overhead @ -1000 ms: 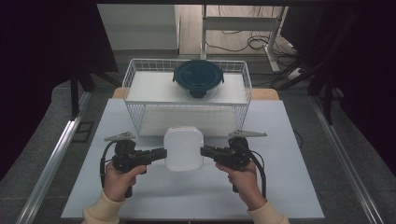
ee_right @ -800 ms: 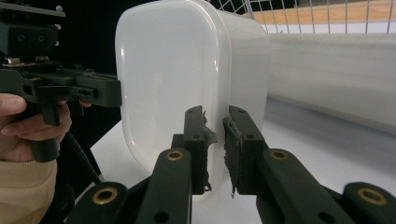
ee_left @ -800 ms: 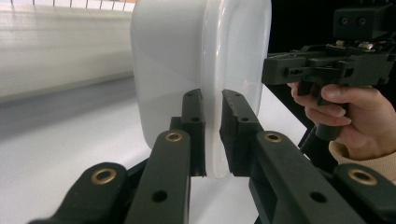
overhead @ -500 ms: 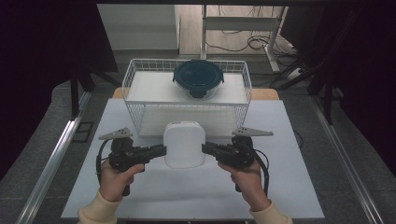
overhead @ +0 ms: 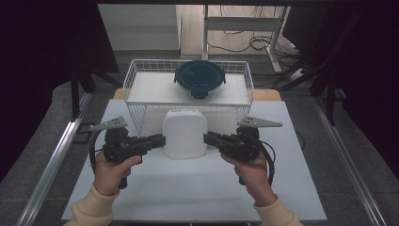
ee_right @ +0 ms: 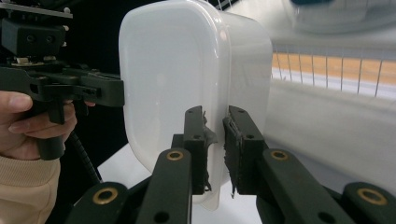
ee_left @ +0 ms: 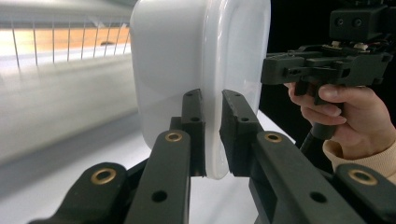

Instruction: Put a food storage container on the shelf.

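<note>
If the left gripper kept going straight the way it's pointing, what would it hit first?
The white lidded plastic container: the left gripper already clamps its rim. Beyond it, probably the right gripper, which points back from the opposite side.

This looks like a lab or test room set up for recording: a white table stands between dark curtains, on grey carpet, with metal rails along the sides (one each side), loose cables trailing on a wooden floor behind, and bare desk legs.
</note>
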A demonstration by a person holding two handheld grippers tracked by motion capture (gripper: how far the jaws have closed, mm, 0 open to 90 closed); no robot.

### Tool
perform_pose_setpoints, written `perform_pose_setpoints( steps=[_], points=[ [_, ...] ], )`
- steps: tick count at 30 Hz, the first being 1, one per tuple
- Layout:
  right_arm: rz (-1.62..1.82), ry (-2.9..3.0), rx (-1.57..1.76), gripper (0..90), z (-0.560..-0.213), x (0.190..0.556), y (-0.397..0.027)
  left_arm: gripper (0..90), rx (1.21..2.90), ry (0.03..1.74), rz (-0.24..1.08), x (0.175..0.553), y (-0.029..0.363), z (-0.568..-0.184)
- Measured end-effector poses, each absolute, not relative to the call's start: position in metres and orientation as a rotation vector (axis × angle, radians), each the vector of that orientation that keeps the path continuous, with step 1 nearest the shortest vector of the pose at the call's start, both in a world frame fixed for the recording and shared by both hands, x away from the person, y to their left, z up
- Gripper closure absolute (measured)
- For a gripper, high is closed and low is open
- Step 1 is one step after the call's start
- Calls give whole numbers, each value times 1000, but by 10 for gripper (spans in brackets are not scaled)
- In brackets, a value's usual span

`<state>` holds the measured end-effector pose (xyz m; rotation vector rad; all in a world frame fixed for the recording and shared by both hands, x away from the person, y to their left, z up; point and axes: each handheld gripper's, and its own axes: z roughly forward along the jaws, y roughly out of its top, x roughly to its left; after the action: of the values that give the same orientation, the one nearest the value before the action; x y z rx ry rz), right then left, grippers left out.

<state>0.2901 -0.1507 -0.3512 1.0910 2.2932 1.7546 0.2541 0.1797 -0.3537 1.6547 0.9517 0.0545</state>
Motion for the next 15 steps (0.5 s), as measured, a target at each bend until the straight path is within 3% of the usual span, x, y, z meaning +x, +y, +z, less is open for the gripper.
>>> perform_pose_setpoints(
  steps=[15],
  points=[
    [1758,2229,1016,790,-293,302,-156,812,1655,886,104,274,175,-297]
  ],
)
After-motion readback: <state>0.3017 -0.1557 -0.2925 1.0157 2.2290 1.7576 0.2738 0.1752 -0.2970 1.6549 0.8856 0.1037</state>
